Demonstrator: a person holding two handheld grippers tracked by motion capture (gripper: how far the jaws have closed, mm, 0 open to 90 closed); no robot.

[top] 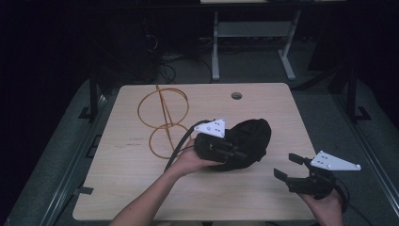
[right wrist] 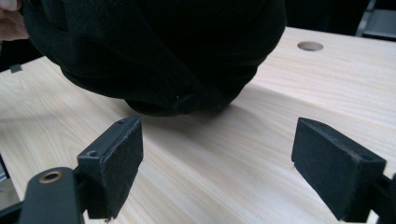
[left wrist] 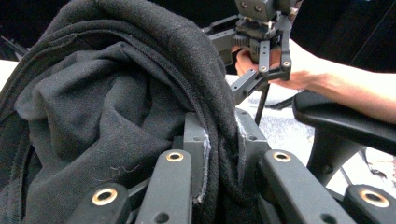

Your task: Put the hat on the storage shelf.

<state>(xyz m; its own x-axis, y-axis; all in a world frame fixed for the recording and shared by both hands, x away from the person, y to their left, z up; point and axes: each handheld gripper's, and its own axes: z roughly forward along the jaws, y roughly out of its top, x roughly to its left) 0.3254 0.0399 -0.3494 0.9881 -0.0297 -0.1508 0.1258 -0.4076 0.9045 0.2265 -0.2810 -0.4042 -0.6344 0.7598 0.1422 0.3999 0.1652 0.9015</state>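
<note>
orange wire stand (top: 162,117) sits beside the black garment (top: 249,141).

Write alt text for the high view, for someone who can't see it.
A person's left gripper clamps a bundled black cloth on a light wooden table; the right gripper hangs open beside it. An orange wire stand sits behind.

Black cloth (top: 249,141) – dark knit fabric w/ a thick seamed hem, bunched into a rounded heap approx. mid-table, toward the near-right. Folds (left wrist: 116,93) pile up in layers. One hem fold stands up, pinched thin. Underside bulges clear of the wood (rim curls under) (right wrist: 187,100).
</note>
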